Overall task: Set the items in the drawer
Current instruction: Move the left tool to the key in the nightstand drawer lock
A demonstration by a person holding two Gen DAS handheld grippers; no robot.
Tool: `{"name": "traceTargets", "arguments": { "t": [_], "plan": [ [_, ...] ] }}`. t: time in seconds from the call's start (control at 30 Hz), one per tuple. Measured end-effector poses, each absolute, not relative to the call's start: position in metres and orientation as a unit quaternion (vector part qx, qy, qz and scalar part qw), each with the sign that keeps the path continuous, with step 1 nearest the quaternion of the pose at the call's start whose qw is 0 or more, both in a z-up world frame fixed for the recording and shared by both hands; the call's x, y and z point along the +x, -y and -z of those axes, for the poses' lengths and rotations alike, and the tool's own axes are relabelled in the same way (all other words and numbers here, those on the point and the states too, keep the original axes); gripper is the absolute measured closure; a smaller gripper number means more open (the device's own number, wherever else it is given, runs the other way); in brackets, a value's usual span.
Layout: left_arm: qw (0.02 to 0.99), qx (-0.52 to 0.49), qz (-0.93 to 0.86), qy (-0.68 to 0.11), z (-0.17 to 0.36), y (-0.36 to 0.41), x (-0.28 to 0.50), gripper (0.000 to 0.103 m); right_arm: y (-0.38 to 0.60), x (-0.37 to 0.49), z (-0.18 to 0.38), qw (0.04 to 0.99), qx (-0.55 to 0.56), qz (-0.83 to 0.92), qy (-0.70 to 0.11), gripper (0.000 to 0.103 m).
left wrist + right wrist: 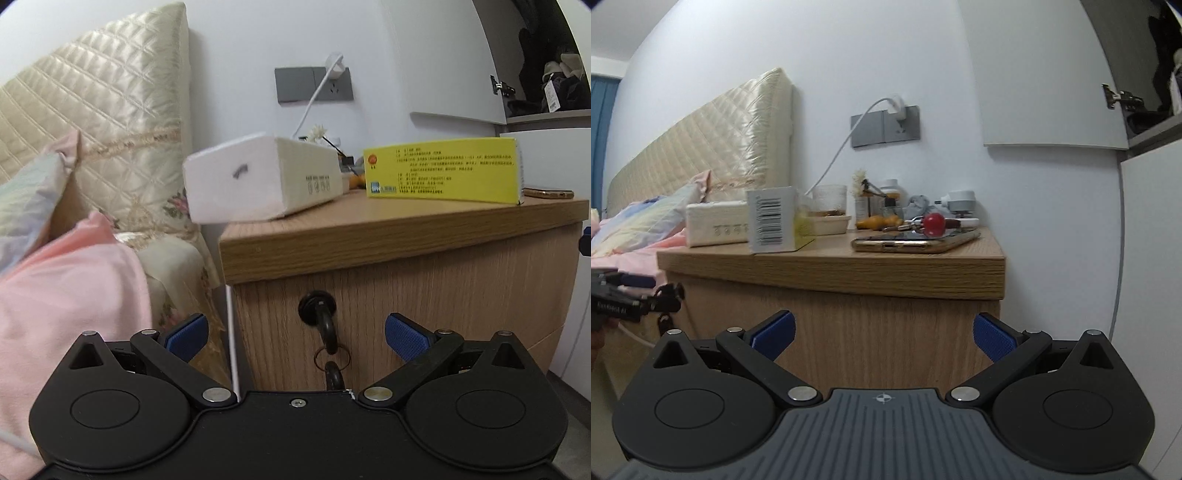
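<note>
A wooden nightstand [388, 236] stands by the bed, its drawer front [443, 288] shut, with a black key [327, 328] hanging from the lock [317, 302]. On top lie a white box [258, 177] and a yellow box [443, 170]. My left gripper [295, 336] is open just in front of the key, its fingers either side of it and not touching. The right wrist view shows the white box [716, 223], the yellow box's barcode end [772, 221] and a gold phone [916, 242]. My right gripper [884, 334] is open and empty before the cabinet's side [886, 325].
A bed with a pink blanket [66, 288] and a quilted headboard [110, 110] is at the left. Clutter at the back of the nightstand top includes a red ball [933, 223] and jars [831, 199]. A charger cable [846, 147] hangs from the wall socket. My left gripper [624, 299] shows at the far left.
</note>
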State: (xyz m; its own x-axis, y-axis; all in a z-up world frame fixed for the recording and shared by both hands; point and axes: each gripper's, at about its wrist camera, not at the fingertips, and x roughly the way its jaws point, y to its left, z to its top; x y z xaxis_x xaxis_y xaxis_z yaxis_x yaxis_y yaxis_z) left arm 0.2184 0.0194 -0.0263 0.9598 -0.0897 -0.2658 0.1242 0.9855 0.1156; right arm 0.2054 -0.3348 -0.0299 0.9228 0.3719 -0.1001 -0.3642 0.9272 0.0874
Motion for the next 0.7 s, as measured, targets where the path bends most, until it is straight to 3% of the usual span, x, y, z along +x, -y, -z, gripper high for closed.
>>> {"name": "traceTargets", "arguments": {
  "t": [0.7],
  "plan": [
    [0.980, 0.067, 0.094, -0.160, 0.036, -0.027, 0.242, 0.001, 0.356, 0.226, 0.038, 0.983, 0.047, -0.166, -0.059, 0.000]
  ]
}}
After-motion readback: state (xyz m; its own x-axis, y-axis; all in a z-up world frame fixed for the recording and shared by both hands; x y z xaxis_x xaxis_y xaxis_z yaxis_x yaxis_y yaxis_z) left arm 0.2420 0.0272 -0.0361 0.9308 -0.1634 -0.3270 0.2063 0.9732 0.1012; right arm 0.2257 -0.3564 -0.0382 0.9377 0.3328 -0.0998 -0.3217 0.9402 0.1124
